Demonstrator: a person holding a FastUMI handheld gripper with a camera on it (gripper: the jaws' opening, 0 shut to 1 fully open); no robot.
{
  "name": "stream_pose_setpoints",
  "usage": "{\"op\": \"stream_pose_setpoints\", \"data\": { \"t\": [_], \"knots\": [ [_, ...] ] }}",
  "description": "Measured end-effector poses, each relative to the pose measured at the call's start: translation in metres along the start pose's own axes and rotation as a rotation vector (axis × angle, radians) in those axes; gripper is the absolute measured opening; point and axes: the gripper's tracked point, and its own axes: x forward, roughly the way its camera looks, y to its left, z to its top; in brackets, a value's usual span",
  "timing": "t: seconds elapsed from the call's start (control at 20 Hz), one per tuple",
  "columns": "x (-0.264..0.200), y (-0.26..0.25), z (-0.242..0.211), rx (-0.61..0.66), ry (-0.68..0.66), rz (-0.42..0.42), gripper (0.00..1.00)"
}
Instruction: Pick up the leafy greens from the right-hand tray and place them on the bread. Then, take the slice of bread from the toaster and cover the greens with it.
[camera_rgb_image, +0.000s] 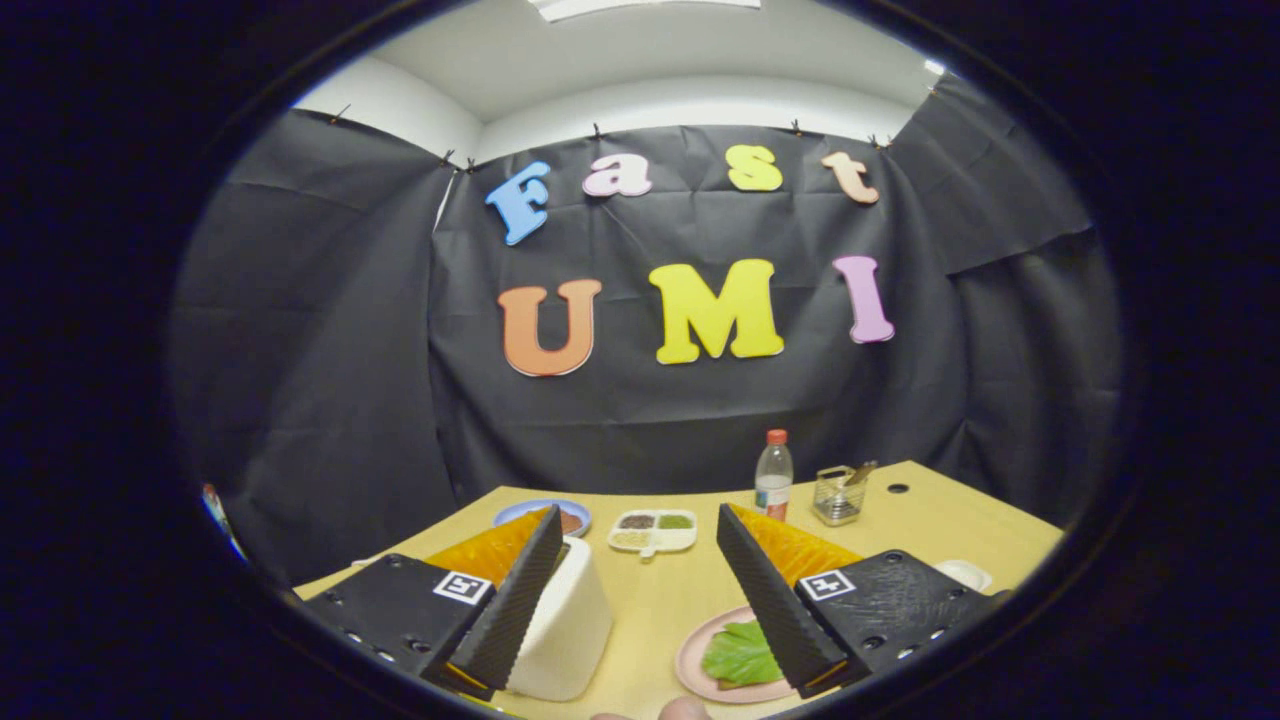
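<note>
The first step is judged to be in hand. The gripper (640, 590) is held above the wooden table (930, 520), its fingers spread wide with nothing between them. The leafy greens (742, 655) lie on a pink plate (690, 665) near the right finger. A white toaster (565, 625) stands beside the left finger. Next, a descent to the right over the greens is called for. Farther off are a divided condiment dish (653, 531), a bottle (773, 475), a blue plate (520, 515) and a wire basket (838, 495), none obstructing.

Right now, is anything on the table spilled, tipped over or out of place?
Nothing stands out. The bottle stands upright, the leafy greens lie on their pink plate, and the open gripper holds nothing.
</note>
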Motion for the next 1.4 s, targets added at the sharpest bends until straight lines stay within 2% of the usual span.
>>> {"op": "stream_pose_setpoints", "data": {
  "t": [0.4,0.5,0.7,0.75,0.9,1.0,1.05,1.1,1.15,1.25,1.35,1.4],
  "knots": [
    [0.043,0.063,-0.052,-0.023,0.152,-0.008,0.95],
    [0.054,0.066,-0.063,-0.01,0.189,-0.019,0.92],
    [0.062,0.068,-0.066,0.02,0.209,-0.041,0.69],
    [0.063,0.068,-0.068,0.036,0.224,-0.041,0.6],
    [0.063,0.066,-0.073,0.056,0.264,-0.053,0.56],
    [0.069,0.066,-0.082,0.076,0.292,-0.051,0.3],
    [0.065,0.064,-0.08,0.069,0.3,-0.059,0.27],
    [0.063,0.063,-0.08,0.072,0.299,-0.053,0.29],
    [0.066,0.067,-0.078,0.072,0.298,-0.026,0.13],
    [0.063,0.07,-0.069,0.056,0.274,0.004,0.13],
    [0.06,0.072,-0.064,0.046,0.25,0.033,0.05],
    [0.058,0.072,-0.059,0.045,0.229,0.04,0.05]
  ]
}}
